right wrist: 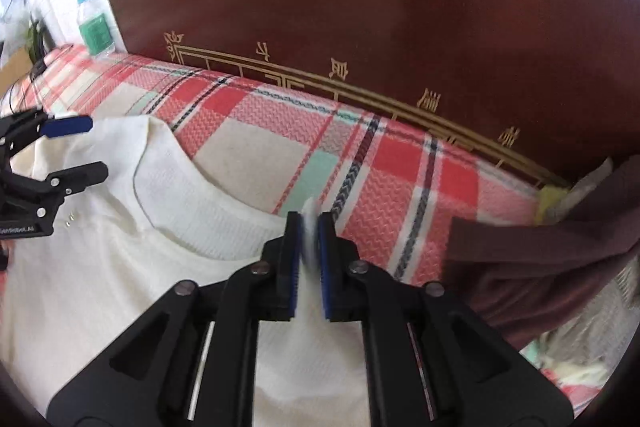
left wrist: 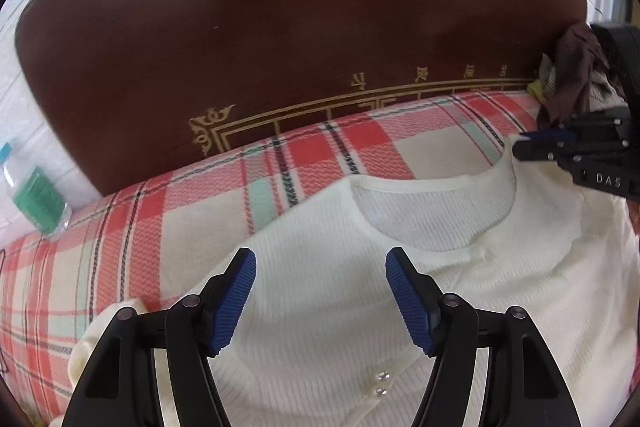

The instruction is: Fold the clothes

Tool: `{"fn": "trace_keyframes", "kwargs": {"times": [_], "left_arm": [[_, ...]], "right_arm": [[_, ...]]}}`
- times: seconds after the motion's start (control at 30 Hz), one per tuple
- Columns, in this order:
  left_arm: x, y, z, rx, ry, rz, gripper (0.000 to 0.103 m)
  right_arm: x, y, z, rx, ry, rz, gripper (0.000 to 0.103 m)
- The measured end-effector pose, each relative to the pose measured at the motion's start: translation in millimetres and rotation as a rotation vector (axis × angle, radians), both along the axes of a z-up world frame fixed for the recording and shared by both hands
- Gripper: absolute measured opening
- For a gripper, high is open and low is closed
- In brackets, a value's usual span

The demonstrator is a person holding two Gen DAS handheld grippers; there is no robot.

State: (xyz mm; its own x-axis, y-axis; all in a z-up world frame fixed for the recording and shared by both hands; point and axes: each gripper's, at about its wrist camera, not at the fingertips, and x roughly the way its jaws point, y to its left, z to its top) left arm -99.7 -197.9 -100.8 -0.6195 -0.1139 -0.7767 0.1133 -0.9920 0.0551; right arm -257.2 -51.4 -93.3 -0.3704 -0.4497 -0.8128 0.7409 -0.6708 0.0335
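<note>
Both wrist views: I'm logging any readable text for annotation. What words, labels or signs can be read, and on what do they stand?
"DAS": white letters on the right hand-held gripper body, cut off at the frame edge.
White print on the left hand-held gripper body: too small to read.
Gold characters on the brown headboard: ornate, not legible.
Green label on the plastic bottle: too blurred to read.

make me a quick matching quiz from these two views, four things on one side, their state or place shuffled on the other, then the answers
Things
1. left hand-held gripper
2. right hand-held gripper
3. plastic bottle
4. dark brown garment

States or places
A. lying at the right end of the plaid blanket
B. standing at the left end of the headboard
C. shut on the cream sweater near its neckline
D. open above the sweater

Pairs: 1-D, 2-C, 3-B, 4-A
</note>
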Motion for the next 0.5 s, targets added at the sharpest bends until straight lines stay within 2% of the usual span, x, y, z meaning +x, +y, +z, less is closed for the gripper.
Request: {"fn": "trace_keyframes", "kwargs": {"times": [0.07, 0.13, 0.17, 0.2, 0.27, 0.4, 0.5], "left_arm": [[10, -2, 6, 0.013, 0.027, 0.003, 0.069], [22, -1, 13, 0.056, 0.054, -0.011, 0.069], [28, 1, 16, 0.073, 0.064, -0.021, 0.070], [35, 4, 19, 0.088, 0.071, -0.033, 0.070], [50, 12, 23, 0.123, 0.080, -0.072, 0.071], [86, 25, 24, 0.202, 0.072, -0.129, 0.073], [122, 30, 20, 0.273, 0.061, -0.135, 0.075]], "right_arm": [[0, 11, 3, -0.024, -0.008, -0.037, 0.013], [6, 34, 12, -0.089, -0.015, -0.069, 0.032], [14, 51, 20, -0.134, -0.007, -0.084, 0.059], [22, 68, 27, -0.179, 0.001, -0.098, 0.077], [38, 102, 41, -0.267, 0.008, -0.121, 0.077], [91, 163, 48, -0.389, -0.116, -0.084, 0.077], [145, 189, 37, -0.422, -0.205, -0.030, 0.077]]}}
